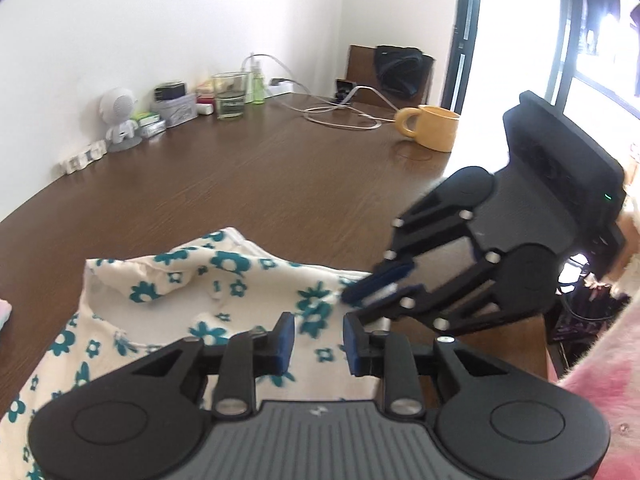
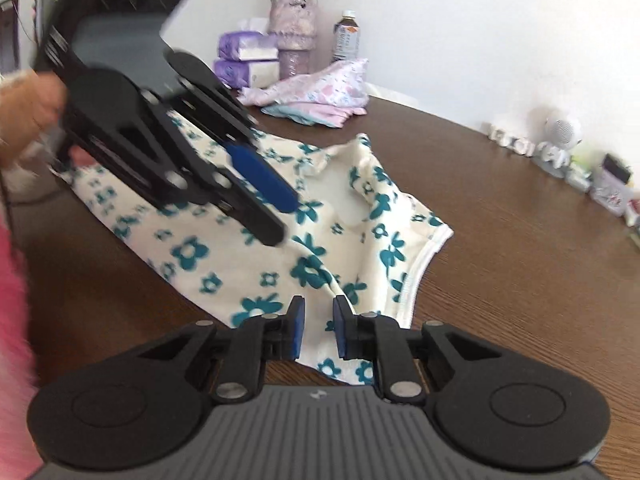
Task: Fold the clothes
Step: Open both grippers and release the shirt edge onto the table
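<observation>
**A brown bench against a white wall**

A dark wood-grain bench runs along a plain white wall. To one side, a black-framed window lets in glaring daylight that washes out the bench's far edge. A brown chair back draped with dark cloth stands in the corner beside it.

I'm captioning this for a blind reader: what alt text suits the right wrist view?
A cream garment with teal flowers lies rumpled on a brown table. The right gripper hovers open over its near edge; the left gripper reaches in above it.
</observation>
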Available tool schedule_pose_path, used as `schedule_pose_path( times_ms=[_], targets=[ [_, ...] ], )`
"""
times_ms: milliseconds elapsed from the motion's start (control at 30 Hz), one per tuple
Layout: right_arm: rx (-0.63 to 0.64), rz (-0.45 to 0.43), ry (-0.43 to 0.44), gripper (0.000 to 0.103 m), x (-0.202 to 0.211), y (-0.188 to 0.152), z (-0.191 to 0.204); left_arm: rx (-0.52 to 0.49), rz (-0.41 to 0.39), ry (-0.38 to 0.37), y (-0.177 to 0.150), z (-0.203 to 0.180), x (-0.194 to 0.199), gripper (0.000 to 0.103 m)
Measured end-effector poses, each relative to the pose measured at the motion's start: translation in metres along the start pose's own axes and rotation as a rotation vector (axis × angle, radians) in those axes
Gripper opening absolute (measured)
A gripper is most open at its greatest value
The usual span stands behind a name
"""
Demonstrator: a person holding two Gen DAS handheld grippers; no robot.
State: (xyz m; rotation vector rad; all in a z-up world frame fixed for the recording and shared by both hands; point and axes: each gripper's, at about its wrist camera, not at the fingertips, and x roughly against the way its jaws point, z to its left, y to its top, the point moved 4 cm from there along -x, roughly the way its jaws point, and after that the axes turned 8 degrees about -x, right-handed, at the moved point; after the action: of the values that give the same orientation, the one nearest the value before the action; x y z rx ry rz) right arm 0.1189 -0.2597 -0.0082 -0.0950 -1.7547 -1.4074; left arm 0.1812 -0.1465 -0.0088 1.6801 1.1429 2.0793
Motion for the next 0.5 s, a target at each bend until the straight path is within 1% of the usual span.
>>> schedule_pose_path(
  times_ms=[133,200,300,400,500],
  targets=[
    [-0.052,-0.017,-0.015,0.014,-0.002,0.000,-0.001,0.009,-0.014,-0.002,-0.008,-0.007,0.002,0.023],
    [-0.070,-0.021,-0.017,0.014,-0.002,-0.002,-0.002,0.014,-0.020,-0.004,-0.012,-0.010,0.003,0.021],
    [-0.084,-0.028,-0.032,0.014,-0.001,-0.004,0.000,0.027,-0.042,-0.006,-0.016,-0.011,0.004,0.021],
    [-0.101,-0.058,-0.074,0.015,0.010,-0.001,0.008,0.042,-0.062,-0.002,-0.018,-0.011,0.004,0.021],
    [-0.135,-0.095,-0.118,0.015,0.017,0.001,0.015,0.034,-0.073,0.015,-0.018,-0.013,0.004,0.022]
  ],
)
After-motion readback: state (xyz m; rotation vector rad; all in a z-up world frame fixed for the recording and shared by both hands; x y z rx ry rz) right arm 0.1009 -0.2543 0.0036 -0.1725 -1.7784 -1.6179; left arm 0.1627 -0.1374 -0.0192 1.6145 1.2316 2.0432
